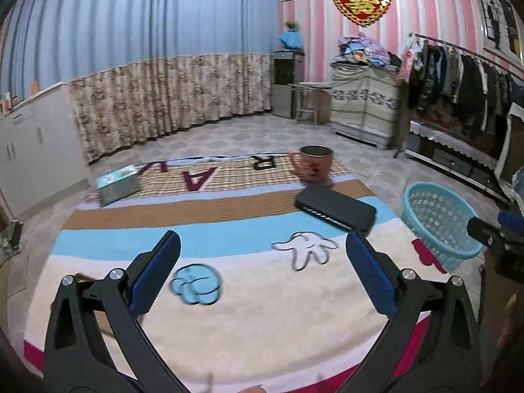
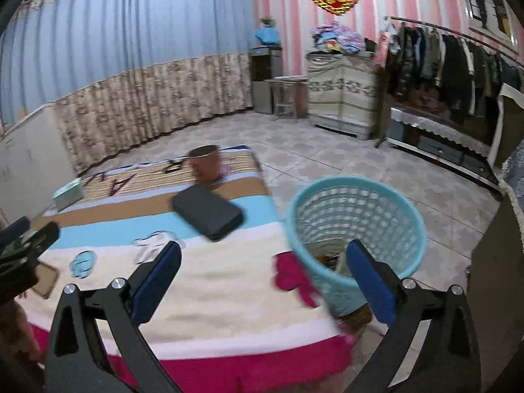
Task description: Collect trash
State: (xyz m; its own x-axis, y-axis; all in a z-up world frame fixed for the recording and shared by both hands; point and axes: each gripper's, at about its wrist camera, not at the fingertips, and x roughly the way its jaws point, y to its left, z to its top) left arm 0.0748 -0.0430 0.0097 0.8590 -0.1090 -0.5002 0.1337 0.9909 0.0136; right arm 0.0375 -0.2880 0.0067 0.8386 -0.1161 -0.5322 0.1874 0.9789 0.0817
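Observation:
A light blue mesh basket (image 2: 357,216) stands on the floor by the table's right edge, with brown scraps (image 2: 327,257) at its bottom. My right gripper (image 2: 262,255) hangs open and empty over the table's right corner, its right finger (image 2: 370,281) in front of the basket. My left gripper (image 1: 262,255) is open too, with nothing between its fingers, above the striped cloth. A flat tan piece (image 2: 46,280) lies near the table's left front; the left wrist view shows this tan piece (image 1: 85,276) half hidden behind a finger. The basket (image 1: 439,219) is right of the table.
On the striped cartoon cloth (image 1: 249,294) sit a pink mug (image 1: 312,163), a flat black case (image 1: 335,208) and a tissue box (image 1: 118,185). A clothes rack (image 2: 452,59), cabinets and curtains line the walls. The floor is tiled.

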